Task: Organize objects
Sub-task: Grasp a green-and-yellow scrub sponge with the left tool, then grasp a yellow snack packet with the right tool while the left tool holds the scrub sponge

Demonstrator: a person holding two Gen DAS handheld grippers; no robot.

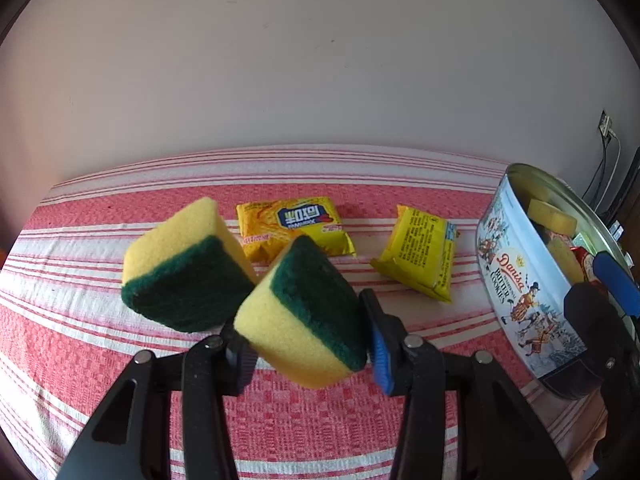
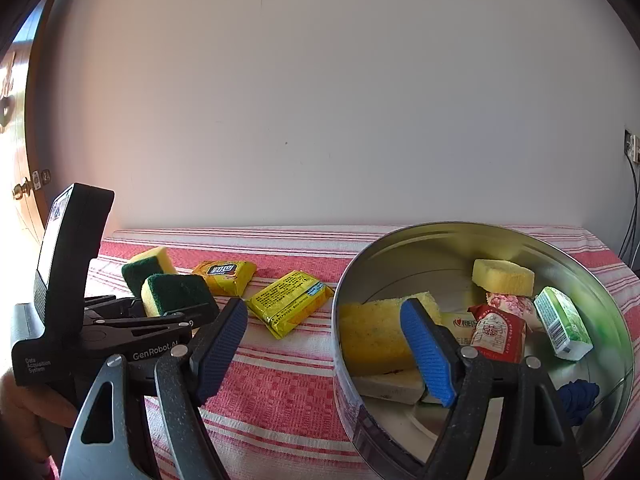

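Two green-and-yellow scouring sponges [image 1: 188,268] [image 1: 304,312] and two yellow snack packets [image 1: 296,228] [image 1: 420,256] sit outside one round cookie tin [image 1: 516,280], which holds three yellow sponges [image 2: 376,332] [image 2: 502,276] [image 1: 564,258] and several small wrapped items.

Soft daylight from left, sharp focus, fisheye-bent edges, dark vignetted corners

The tin [image 1: 520,280] runs off the left wrist view's right edge. A blue thing [image 2: 578,398] inside, possibly cloth, is half hidden behind the right gripper [image 2: 332,354].
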